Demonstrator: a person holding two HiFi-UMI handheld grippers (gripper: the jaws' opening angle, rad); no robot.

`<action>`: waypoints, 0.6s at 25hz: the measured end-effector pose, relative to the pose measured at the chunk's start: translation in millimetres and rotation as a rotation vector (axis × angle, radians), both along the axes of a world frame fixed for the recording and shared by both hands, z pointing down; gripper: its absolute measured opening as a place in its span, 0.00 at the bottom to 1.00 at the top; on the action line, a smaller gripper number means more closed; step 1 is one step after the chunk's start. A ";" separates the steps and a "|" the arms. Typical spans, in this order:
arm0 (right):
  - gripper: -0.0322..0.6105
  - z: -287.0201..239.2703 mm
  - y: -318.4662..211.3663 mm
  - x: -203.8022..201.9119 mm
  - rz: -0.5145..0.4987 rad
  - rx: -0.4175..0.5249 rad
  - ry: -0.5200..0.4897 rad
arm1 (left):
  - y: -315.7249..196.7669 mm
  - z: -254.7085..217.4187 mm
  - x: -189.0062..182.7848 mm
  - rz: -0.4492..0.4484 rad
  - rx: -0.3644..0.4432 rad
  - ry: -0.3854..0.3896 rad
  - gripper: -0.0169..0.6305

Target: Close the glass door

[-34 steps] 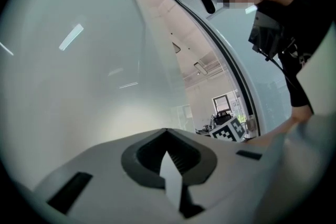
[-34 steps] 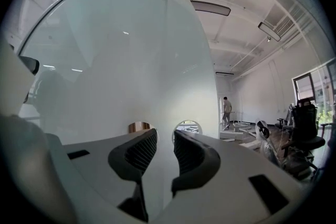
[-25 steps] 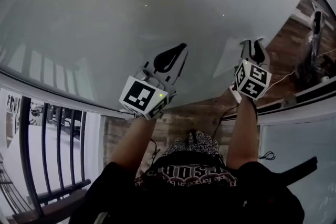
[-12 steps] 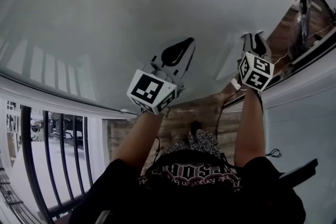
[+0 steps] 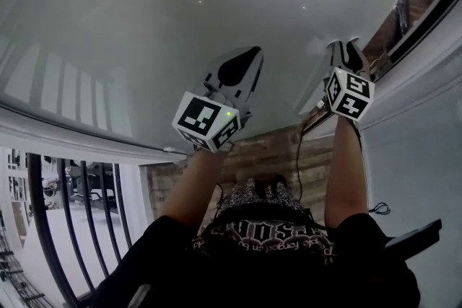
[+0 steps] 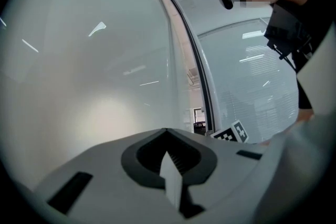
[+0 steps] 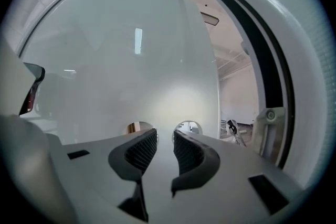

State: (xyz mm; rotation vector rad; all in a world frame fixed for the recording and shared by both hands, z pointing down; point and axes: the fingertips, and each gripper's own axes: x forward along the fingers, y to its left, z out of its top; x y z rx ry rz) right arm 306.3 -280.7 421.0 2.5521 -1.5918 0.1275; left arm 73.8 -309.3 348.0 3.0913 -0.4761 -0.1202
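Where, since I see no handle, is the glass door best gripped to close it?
Probably the glass door's free edge, from the gap beside the frame: the pane is flat and smooth; only that thin edge fits the right gripper's open jaws.

Glass door [image 5: 144, 25] has closed further; the opening [image 5: 408, 7] at right narrowed

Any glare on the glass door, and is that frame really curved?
Left gripper view: thin light streaks and a soft bright patch on the glass door, nothing washed out. Right gripper view: similar glow; the door frame bows from lens distortion.
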 end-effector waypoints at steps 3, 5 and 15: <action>0.21 -8.7 19.8 -0.8 0.010 0.003 0.002 | 16.3 -10.1 0.1 0.004 0.006 0.009 0.03; 0.21 -8.5 32.3 -1.2 0.015 0.005 0.003 | 25.9 -11.3 -0.2 0.002 0.009 0.013 0.03; 0.21 -18.5 90.1 5.5 0.011 0.009 0.009 | 80.2 -19.3 12.0 -0.035 0.004 0.022 0.03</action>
